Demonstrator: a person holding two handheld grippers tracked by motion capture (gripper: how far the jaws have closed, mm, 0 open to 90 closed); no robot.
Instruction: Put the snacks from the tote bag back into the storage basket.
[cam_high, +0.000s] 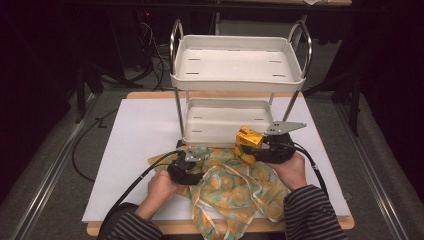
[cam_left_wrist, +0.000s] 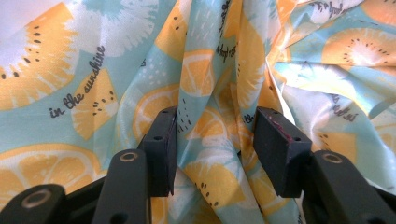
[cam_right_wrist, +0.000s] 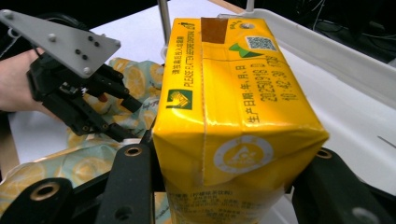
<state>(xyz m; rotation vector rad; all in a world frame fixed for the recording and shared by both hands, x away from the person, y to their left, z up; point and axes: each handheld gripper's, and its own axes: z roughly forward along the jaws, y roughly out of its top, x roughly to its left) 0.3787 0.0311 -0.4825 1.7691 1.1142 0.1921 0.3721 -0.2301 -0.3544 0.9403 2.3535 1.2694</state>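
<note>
i have the yellow carton (cam_right_wrist: 233, 121) clamped between the jaws of my right gripper (cam_high: 260, 147), lying on its side in the grip, pads pressed on both long faces. in the high view the carton (cam_high: 248, 137) hangs just above the far edge of the cloth (cam_high: 235, 192), right in front of the lower tray (cam_high: 225, 136) of the white rack (cam_high: 237, 75). so the step in hand, as i read it, is the carry: the carton is off the table and heading for a shelf.

my left gripper (cam_high: 186, 167) sits low on the cloth at the near left. in its own view the jaws stand about half apart with a raised fold of the fruit-print cloth (cam_left_wrist: 210, 93) running between them; the left pad (cam_left_wrist: 161, 149) lies against the fold, the right one seems to stand a little off it, so i judge it is not pinching, only resting there. i cannot tell for certain whether the fold is lightly caught.

farther out, the right gripper view shows the tray's white rim (cam_right_wrist: 327, 51) just beyond the carton, with a steel post (cam_right_wrist: 163, 23) behind its far left corner.

next i need to lift the carton over that rim, keep it clear of the post, push it in over the tray floor, lower it flat and only then let the jaws part. the upper tray (cam_high: 237, 82) hangs overhead, so the lift must stay low.
</note>
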